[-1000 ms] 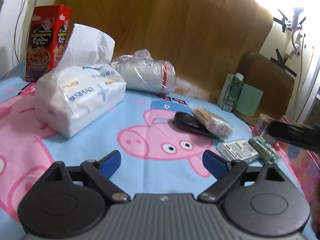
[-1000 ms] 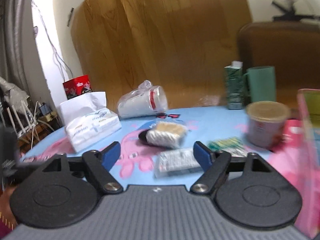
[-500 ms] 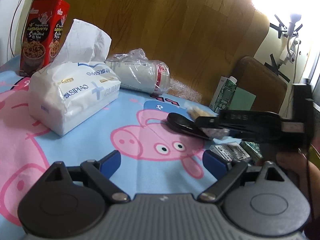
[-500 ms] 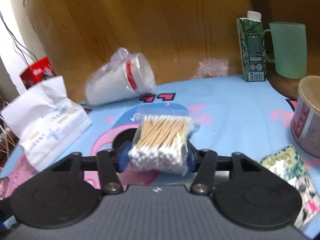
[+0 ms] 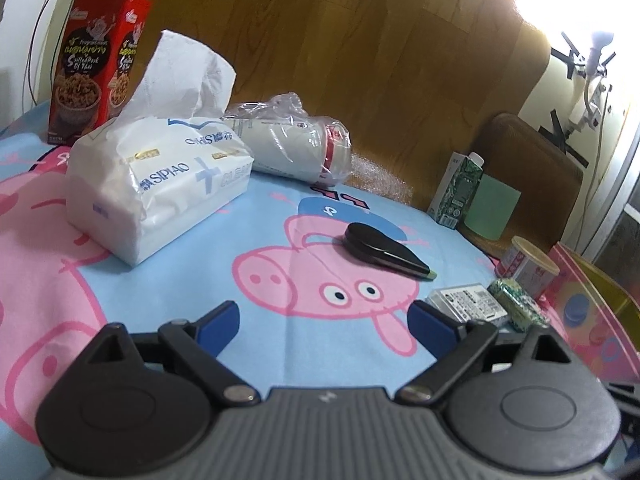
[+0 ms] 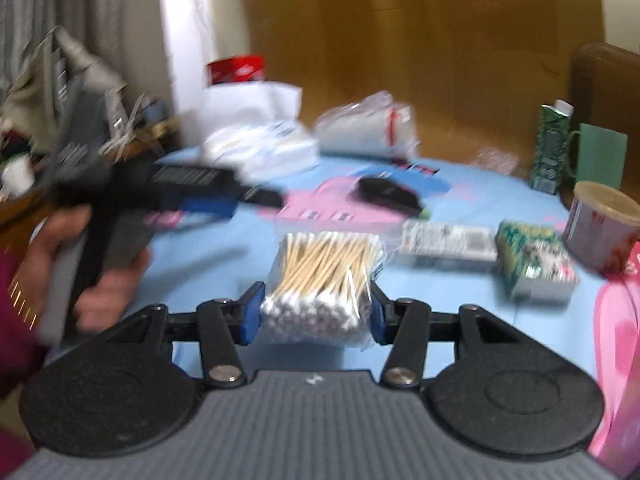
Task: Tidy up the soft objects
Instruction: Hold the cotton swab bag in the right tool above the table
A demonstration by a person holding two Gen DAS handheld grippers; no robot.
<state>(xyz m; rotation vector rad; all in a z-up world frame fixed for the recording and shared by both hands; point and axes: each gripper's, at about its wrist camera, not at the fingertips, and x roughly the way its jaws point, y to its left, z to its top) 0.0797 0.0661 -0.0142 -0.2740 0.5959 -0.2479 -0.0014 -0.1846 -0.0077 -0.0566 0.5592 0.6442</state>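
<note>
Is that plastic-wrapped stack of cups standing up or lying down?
Lying down. The stack of cups rests on its side on the tablecloth, behind the tissue pack.

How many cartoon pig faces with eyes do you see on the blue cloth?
1. The pig face is in the middle of the blue cloth, under the black case. Other pink shapes at the left edge may be more pigs, cut off or covered.

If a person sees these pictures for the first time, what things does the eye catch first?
First, the bag of cotton swabs clamped in the right gripper, low in the middle of its view. Next, the white tissue pack at the left on the pink pig tablecloth, with the open left gripper empty in front.
</note>
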